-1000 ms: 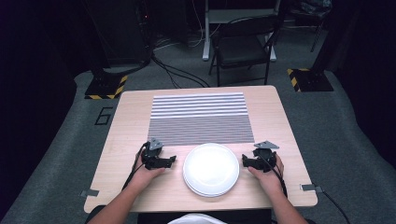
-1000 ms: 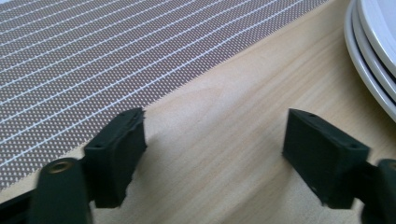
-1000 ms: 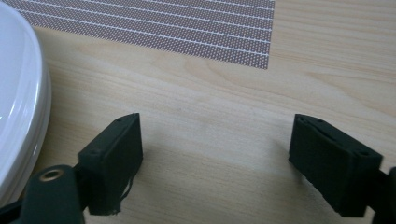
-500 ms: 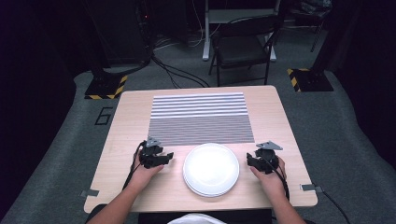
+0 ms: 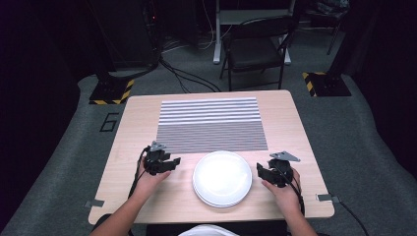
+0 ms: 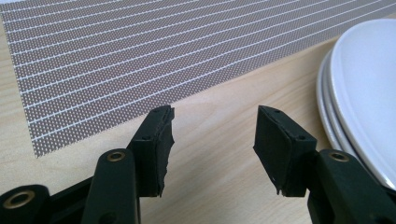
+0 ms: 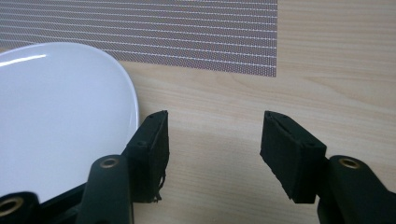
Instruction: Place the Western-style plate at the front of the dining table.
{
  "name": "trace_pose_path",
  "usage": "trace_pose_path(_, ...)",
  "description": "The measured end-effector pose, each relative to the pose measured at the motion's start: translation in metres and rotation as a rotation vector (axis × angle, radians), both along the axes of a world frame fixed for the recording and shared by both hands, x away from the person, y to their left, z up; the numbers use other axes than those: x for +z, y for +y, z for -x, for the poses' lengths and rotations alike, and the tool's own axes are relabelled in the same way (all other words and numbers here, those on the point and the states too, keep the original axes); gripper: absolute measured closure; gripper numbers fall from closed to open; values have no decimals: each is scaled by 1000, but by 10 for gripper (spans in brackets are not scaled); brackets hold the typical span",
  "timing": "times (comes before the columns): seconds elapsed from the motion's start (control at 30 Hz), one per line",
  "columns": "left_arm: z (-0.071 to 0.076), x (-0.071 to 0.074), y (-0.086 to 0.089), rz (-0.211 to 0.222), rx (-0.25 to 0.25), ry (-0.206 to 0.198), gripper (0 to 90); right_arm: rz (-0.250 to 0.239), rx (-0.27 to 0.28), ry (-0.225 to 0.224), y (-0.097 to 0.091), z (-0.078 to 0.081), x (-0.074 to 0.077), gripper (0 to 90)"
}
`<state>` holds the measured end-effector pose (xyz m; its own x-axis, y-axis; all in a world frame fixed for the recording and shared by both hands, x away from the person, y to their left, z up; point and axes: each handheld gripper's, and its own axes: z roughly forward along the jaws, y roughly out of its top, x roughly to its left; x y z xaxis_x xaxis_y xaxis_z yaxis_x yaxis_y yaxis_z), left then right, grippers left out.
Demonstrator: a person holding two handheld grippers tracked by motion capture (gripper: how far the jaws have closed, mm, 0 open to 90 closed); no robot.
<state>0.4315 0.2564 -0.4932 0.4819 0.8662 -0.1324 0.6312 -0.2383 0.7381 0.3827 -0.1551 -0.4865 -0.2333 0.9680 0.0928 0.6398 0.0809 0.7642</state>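
A stack of white plates (image 5: 222, 178) sits on the wooden table (image 5: 137, 118) near its front edge. The plates (image 6: 364, 84) lie to the right of my left gripper (image 6: 215, 130), apart from it. Its jaws have just been closing, and only bare wood lies between them. In the high view the left gripper (image 5: 174, 162) points at the stack from the left. My right gripper (image 5: 259, 171) points at it from the right. The right gripper (image 7: 215, 135) stands just beside the plate rim (image 7: 56, 116). Its jaws have just been opening a little, with nothing between them.
A striped grey placemat (image 5: 211, 124) covers the middle of the table behind the plates, and its edge shows as the placemat (image 6: 140, 51) ahead of the left gripper. A black chair (image 5: 255, 44) stands beyond the table's far edge. Cables trail from both grippers.
Both grippers' jaws stand narrower than a second ago. Both hands have lifted slightly beside the plates, which have not moved.
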Motion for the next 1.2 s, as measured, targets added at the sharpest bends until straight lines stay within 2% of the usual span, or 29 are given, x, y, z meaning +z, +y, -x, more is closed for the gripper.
trace_pose_path(0.1, 4, 5, -4, -15, -8, -16, 477, -25, -8, 13, -1, 2, 2, 399)
trace_pose_path(0.17, 6, 6, -6, -9, -15, -16, 477, -29, -12, 21, -1, 3, 4, 392)
trace_pose_path(0.3, 9, 11, -11, -14, -14, -17, 484, -6, -14, 16, 5, 7, 7, 383)
trace_pose_path(0.47, 10, 15, -17, 8, -11, 8, 509, 21, -18, 19, 13, 11, 10, 429)
trace_pose_path(0.53, 12, 16, -19, 5, -8, 13, 528, 10, -22, 26, 16, 13, 12, 480)
trace_pose_path(0.67, 16, 19, -24, 29, -7, 8, 576, -24, -41, 29, 20, 17, 15, 551)
trace_pose_path(0.77, 20, 21, -27, 67, 4, 4, 612, -13, -40, 5, 22, 19, 16, 588)
trace_pose_path(0.93, 24, 19, -28, 115, 25, 10, 602, -19, -40, -10, 27, 22, 17, 632)
trace_pose_path(1.1, 25, 13, -29, 112, 36, 26, 574, -37, -44, 2, 31, 22, 15, 620)
trace_pose_path(1.2, 25, 11, -28, 113, 37, 18, 561, -5, -51, 6, 31, 22, 13, 586)
